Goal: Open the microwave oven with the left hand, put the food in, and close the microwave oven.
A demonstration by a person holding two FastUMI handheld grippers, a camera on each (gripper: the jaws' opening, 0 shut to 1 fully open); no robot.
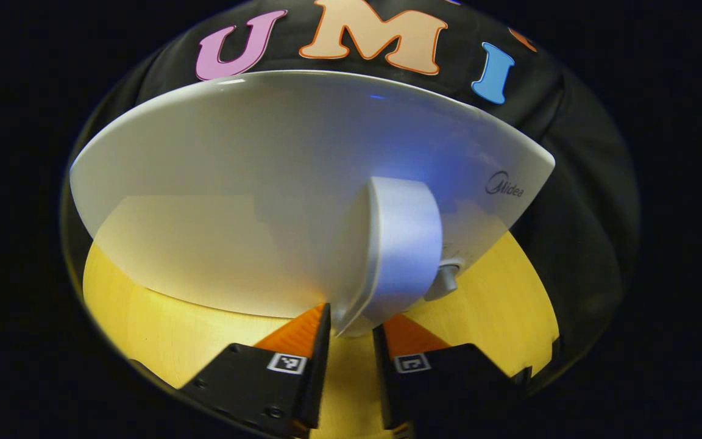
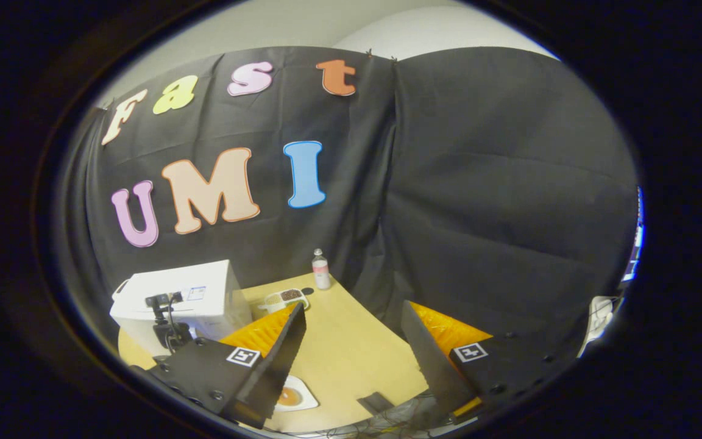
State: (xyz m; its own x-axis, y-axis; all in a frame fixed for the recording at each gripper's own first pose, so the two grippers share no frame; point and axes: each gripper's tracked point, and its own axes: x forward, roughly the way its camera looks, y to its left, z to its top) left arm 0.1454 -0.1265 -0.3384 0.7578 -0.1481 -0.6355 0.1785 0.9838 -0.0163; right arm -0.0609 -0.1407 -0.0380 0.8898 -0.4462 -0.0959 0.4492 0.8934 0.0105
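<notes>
The white microwave point(image 1: 278, 183) is close in the left gripper view, its door shut, with a pale upright handle point(image 1: 403, 238) on the front. My left gripper point(image 1: 354, 323) is shut on the handle's lower end, one finger on each side. In the right gripper view the microwave point(image 2: 205, 292) stands at the table's left, and the left gripper's body point(image 2: 167, 329) is in front of it. A white dish of orange-brown food point(image 2: 290, 397) lies on the table's near side. My right gripper point(image 2: 352, 311) hangs open and empty well above the table.
On the wooden table point(image 2: 351, 347), a small bottle point(image 2: 321, 269) and a white container with dark contents point(image 2: 287, 297) stand at the back near the cloth wall. A flat dark object point(image 2: 375, 402) lies by the front edge. A knob point(image 1: 445, 277) sits right of the handle.
</notes>
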